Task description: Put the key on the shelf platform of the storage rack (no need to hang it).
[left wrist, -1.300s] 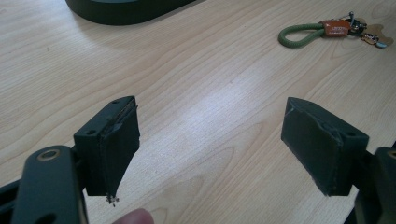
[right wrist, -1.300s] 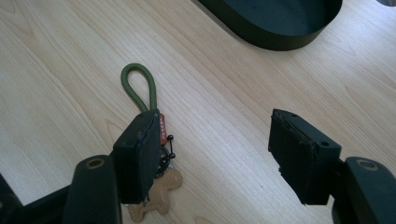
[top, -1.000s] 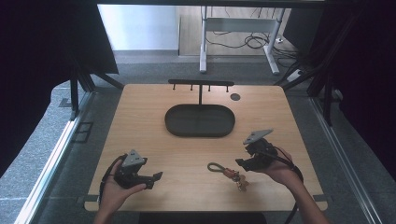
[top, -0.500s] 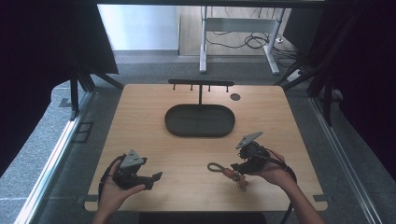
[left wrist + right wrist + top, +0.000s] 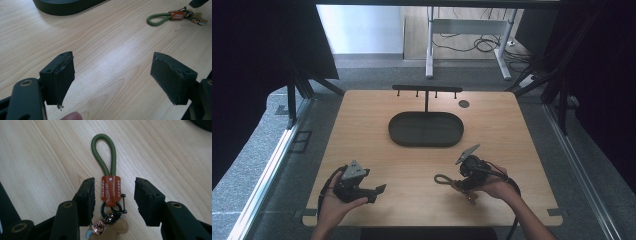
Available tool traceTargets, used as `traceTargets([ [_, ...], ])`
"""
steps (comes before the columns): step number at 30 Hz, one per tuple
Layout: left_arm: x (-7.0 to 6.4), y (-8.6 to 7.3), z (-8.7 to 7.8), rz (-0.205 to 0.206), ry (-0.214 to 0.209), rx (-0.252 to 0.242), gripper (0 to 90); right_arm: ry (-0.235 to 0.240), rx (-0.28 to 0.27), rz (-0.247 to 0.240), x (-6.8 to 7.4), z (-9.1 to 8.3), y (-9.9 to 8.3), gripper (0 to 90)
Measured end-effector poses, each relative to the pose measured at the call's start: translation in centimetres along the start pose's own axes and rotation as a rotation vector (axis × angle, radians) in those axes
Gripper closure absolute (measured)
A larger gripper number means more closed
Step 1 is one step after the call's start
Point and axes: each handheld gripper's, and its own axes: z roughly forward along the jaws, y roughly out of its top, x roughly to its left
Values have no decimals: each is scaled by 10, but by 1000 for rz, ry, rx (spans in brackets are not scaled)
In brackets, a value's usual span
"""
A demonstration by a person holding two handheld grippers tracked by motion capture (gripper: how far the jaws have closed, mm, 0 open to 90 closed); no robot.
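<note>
Keychain [image 5: 110,187] lay flat on the desk [image 5: 522,135], well in front of the oval tray [image 5: 426,129], its long axis running straight out between the released right tongs [image 5: 113,200]. Left tongs [image 5: 113,77] were released, farther off.

The only marking is on the orange leather tab [image 5: 111,188] of the keyring: a small white cross stamped near the end where the green cord loop [image 5: 103,152] enters, and a line of embossed letters running along the tab's length, too faint to read with certainty. Nothing else carries legible text.
</note>
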Motion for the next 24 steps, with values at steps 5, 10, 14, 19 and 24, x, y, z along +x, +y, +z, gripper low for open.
traceTargets([
  [5, -1, 1, -2, 1, -1, -5, 197, 10, 38, -8, 0, 12, 0, 533],
  [10, -1, 1, -4, -3, 3, -8, 197, 11, 70, -17, 0, 19, 1, 538],
  [14, -1, 1, -4, -3, 2, -9, 197, 11, 83, -22, 0, 23, 1, 536],
  [19, -1, 1, -3, 7, -1, -4, 197, 11, 101, -25, 0, 30, 0, 537],
  [24, -1, 1, -3, 4, 0, -5, 197, 12, 110, -32, 1, 34, 0, 542],
])
